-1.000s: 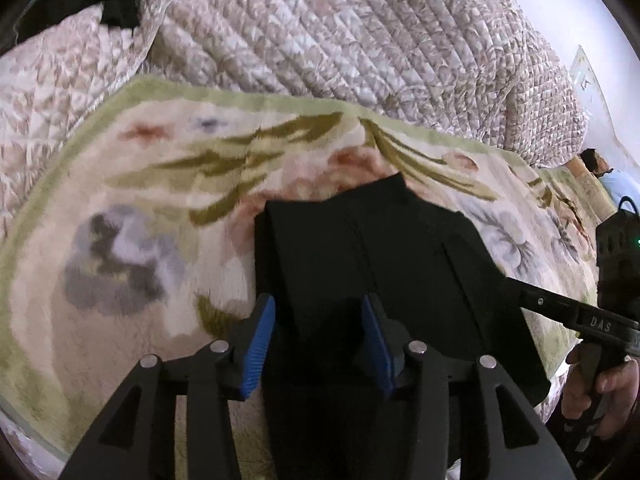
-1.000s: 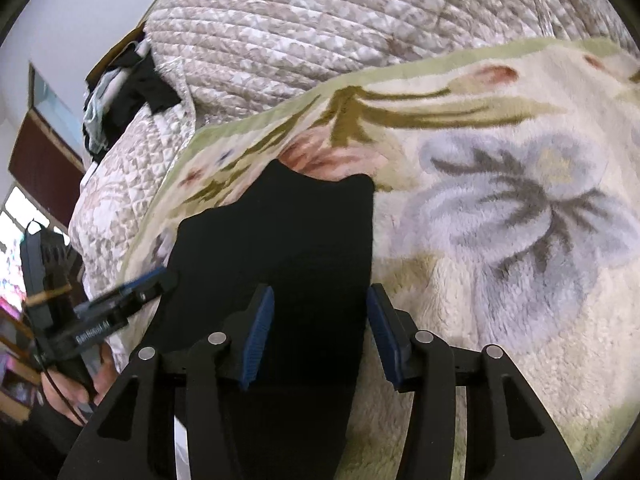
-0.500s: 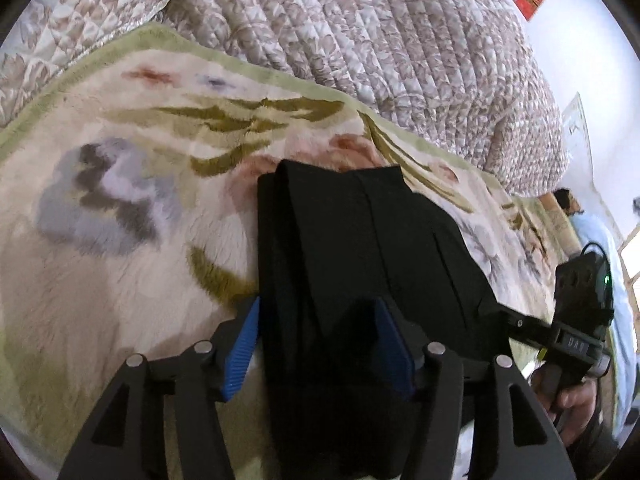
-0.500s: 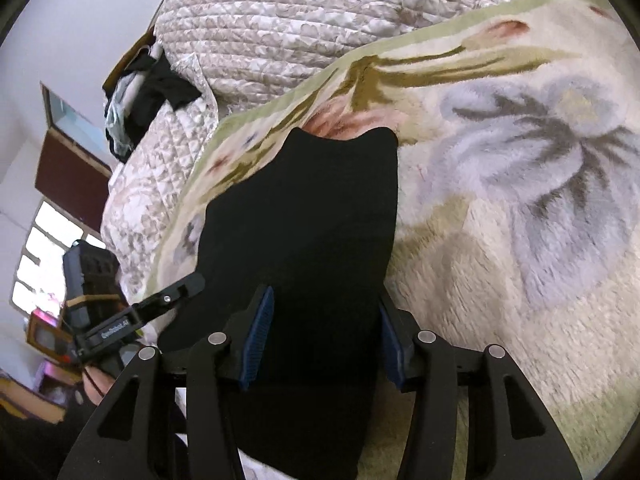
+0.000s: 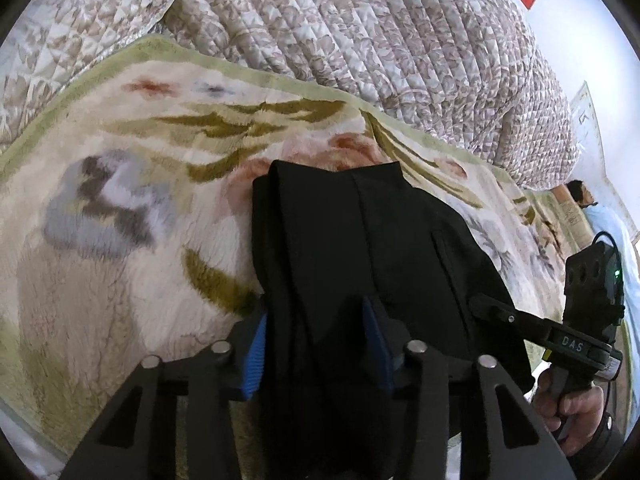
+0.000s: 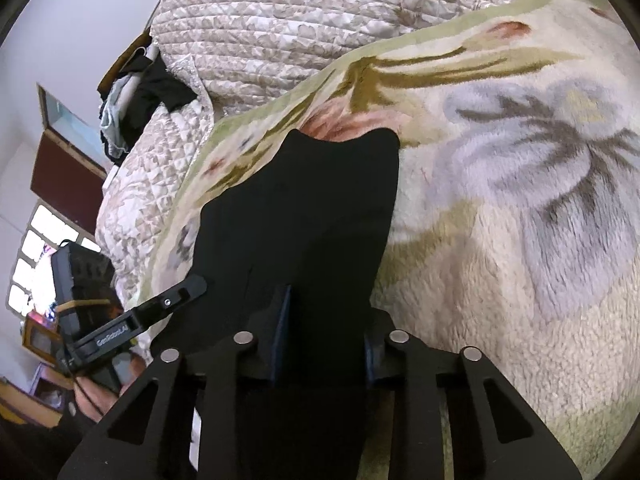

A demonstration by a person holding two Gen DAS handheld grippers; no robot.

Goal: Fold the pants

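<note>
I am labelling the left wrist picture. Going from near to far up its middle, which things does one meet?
left gripper → black pants → floral fleece blanket → quilted bedspread

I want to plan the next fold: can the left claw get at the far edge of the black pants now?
Probably not yet: the left claw has been closing around the near end of the black pants, so it must release first; nothing else blocks.
</note>
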